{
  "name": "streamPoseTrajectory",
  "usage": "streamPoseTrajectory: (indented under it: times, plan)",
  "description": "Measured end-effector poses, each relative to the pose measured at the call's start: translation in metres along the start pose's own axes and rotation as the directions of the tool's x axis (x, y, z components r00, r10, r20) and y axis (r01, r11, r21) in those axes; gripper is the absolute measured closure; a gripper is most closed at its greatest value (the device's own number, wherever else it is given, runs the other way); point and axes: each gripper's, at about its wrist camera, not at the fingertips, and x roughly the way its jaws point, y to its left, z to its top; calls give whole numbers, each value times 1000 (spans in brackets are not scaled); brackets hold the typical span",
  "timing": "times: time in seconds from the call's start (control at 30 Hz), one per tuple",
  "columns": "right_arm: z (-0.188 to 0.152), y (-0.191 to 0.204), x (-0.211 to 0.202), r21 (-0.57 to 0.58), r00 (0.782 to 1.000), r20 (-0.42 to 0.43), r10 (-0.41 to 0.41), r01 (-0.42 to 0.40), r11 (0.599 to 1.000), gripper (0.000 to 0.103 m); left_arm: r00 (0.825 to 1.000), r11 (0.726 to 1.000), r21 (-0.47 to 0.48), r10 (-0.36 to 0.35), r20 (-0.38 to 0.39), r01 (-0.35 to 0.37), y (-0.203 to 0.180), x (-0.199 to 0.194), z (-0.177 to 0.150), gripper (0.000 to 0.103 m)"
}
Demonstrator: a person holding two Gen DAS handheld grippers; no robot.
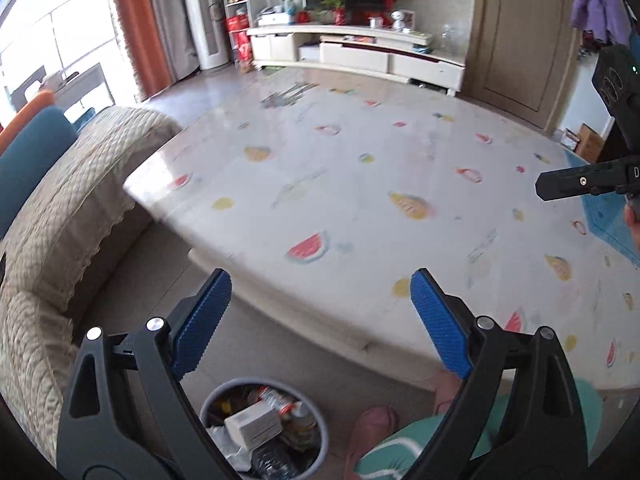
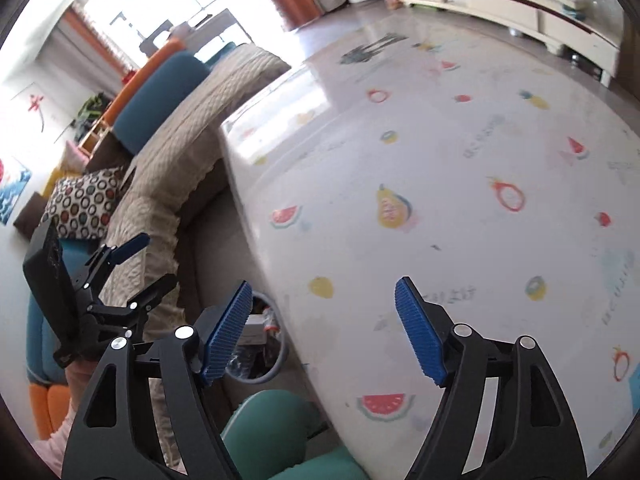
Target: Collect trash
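Holding nothing, left gripper (image 1: 320,312) and right gripper (image 2: 324,322) both stood wide open above table (image 1: 360,184); trash bin (image 1: 208,404) sat on floor beside table's near edge w/ box, bottles, crinkly plastic — prob. light, crushable; grip by rim.

No legible text on any surface.
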Motion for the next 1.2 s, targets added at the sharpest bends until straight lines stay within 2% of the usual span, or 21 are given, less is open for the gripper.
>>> streamPoseTrajectory:
  times: [0.1,0.17,0.27,0.53,0.6,0.7,0.9,1.0,1.07,1.1,1.2]
  plan:
    - [-4,-25,-26,43,997,67,-38,35,998,24,999,999,32,-41,21,40,-26,4,16,12]
    - [-10,-43,-46,86,987,122,-109,99,991,13,997,997,56,-64,37,61,-46,7,27,10]
    - [-23,-66,-76,135,953,215,-214,188,973,13,994,991,96,-98,58,92,-72,13,40,9]
    - [-59,-115,-125,250,873,279,-401,337,908,13,978,972,157,-189,83,175,-132,23,59,7]
    - [-70,-125,-134,279,842,290,-454,380,882,13,973,966,164,-215,88,199,-145,27,63,7]
    - [-88,-136,-143,318,769,300,-565,477,819,13,965,958,175,-244,92,226,-167,36,70,7]
    - [-120,-162,-145,424,669,309,-676,539,728,13,953,936,228,-292,86,266,-217,56,73,7]
    - [-131,-173,-140,453,636,301,-711,561,693,13,947,922,258,-315,64,289,-240,64,70,7]
    - [-135,-179,-137,455,622,295,-725,575,680,13,942,912,272,-332,53,307,-252,69,68,7]
    - [-138,-183,-136,462,607,288,-741,590,662,13,940,908,278,-338,45,314,-259,72,67,7]
    - [-145,-193,-135,476,587,276,-761,604,639,13,934,891,304,-358,14,337,-280,79,66,7]
